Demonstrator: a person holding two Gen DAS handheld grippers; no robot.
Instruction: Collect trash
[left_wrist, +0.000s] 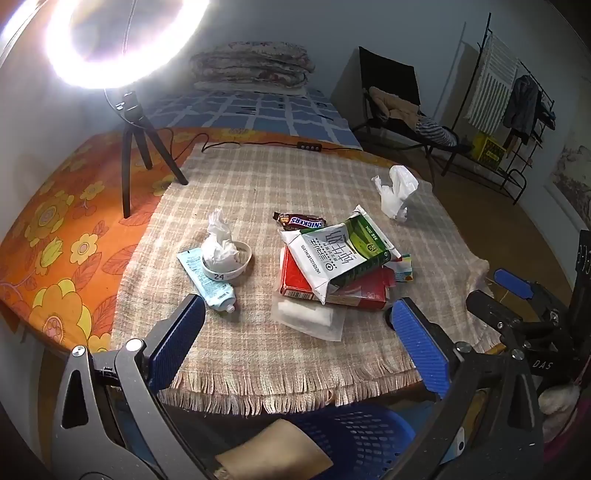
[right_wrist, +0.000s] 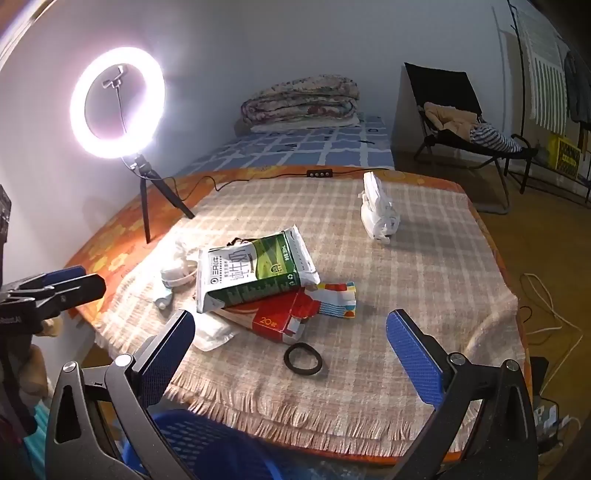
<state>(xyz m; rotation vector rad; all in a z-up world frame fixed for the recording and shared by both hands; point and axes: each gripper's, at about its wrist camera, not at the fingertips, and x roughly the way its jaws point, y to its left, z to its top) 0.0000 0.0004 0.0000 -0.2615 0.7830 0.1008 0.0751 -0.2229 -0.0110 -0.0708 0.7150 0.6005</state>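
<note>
Left gripper (left_wrist: 297, 334): jaws spread wide, nothing between them, hovering over the near edge of the checked cloth (left_wrist: 258, 192).

Trash on the cloth, left to right:
- toothpaste tube (left_wrist: 207, 280), lying flat, partly under a white dish (left_wrist: 229, 267) that holds crumpled tissue (left_wrist: 219, 240).
- Snickers wrapper (left_wrist: 299, 220), just behind the central pile.
- milk carton (left_wrist: 340, 258), flattened, on top of a red box (left_wrist: 295, 282); a clear plastic packet (left_wrist: 308, 315) sticks out beneath, toward the near edge.
- colourful wrapper (right_wrist: 338, 299), touching the red box's right side.
- black hair tie (right_wrist: 303, 359), just in front of the pile.
- white plastic bag (left_wrist: 397, 192), crumpled, well apart at the far right.

Blue basket (right_wrist: 207, 443) below the cloth's near edge.

Right gripper (right_wrist: 291, 352): jaws spread, holding nothing.
</note>
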